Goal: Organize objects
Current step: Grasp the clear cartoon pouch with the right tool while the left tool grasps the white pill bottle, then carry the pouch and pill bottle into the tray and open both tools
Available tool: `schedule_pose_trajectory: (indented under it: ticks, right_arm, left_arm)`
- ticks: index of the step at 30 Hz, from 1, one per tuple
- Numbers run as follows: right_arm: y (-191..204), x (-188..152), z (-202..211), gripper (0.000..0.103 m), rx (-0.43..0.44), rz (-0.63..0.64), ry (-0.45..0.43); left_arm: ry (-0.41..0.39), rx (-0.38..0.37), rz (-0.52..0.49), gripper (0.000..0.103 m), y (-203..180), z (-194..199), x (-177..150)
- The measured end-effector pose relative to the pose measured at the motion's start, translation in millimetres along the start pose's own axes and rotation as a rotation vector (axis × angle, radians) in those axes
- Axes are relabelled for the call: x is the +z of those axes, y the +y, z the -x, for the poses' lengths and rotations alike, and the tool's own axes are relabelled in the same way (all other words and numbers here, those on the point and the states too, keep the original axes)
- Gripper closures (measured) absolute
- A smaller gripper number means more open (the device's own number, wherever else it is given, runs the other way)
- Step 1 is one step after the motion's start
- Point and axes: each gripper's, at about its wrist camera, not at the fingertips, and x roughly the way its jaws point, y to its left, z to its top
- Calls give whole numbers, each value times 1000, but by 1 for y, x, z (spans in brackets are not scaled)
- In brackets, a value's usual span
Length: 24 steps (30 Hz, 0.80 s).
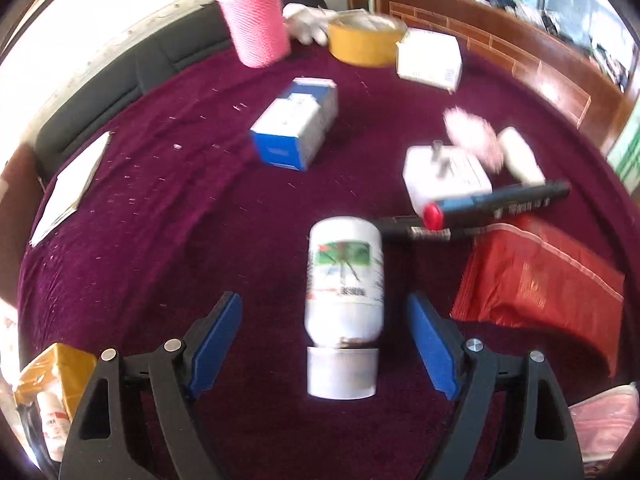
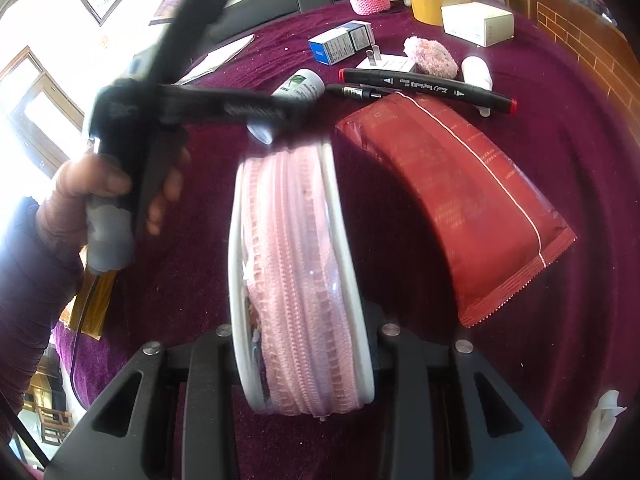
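Observation:
A white bottle (image 1: 344, 280) with a green label lies on the purple cloth, cap (image 1: 342, 372) toward me, between the blue pads of my open left gripper (image 1: 325, 354); the pads stand apart from it. My right gripper (image 2: 304, 344) is shut on a pink zippered pouch (image 2: 298, 280) with white edges, held upright above the cloth. In the right wrist view the left gripper (image 2: 256, 108) hovers over the bottle (image 2: 300, 86). The pouch's edge shows at the lower right of the left wrist view (image 1: 604, 420).
On the cloth lie a red packet (image 1: 536, 284), two black markers (image 1: 500, 204), a white plug adapter (image 1: 444, 178), a blue-white box (image 1: 296, 128), a white box (image 1: 430, 58), a tape roll (image 1: 366, 40), a pink cup (image 1: 256, 20) and a notepad (image 1: 72, 188). A yellow bag (image 1: 52, 380) is at lower left.

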Motion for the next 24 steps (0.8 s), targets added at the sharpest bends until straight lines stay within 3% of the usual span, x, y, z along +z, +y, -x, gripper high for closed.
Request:
schedule_pose_trajectory:
  ticks: [3, 4, 5, 6, 12, 20, 24]
  right_arm:
    - [1, 0, 0, 74, -2, -4, 1]
    - [1, -1, 0, 74, -3, -4, 2]
    - [2, -1, 0, 74, -6, -3, 3]
    - [3, -1, 0, 74, -10, -4, 3]
    - [13, -2, -1, 74, -56, 20, 21]
    - [39, 6, 19, 75, 19, 54, 24]
    - [80, 21, 21, 75, 81, 113, 19]
  left_arm:
    - [35, -24, 51, 27, 3, -4, 2]
    - [46, -59, 76, 40, 4, -5, 1]
    - [43, -74, 91, 65, 6, -2, 1]
    - [47, -36, 80, 75, 4, -1, 0]
    - [54, -59, 154, 74, 12, 22, -22]
    - [-42, -164, 281, 74, 64, 126, -89]
    - [-63, -67, 331, 74, 115, 170, -140]
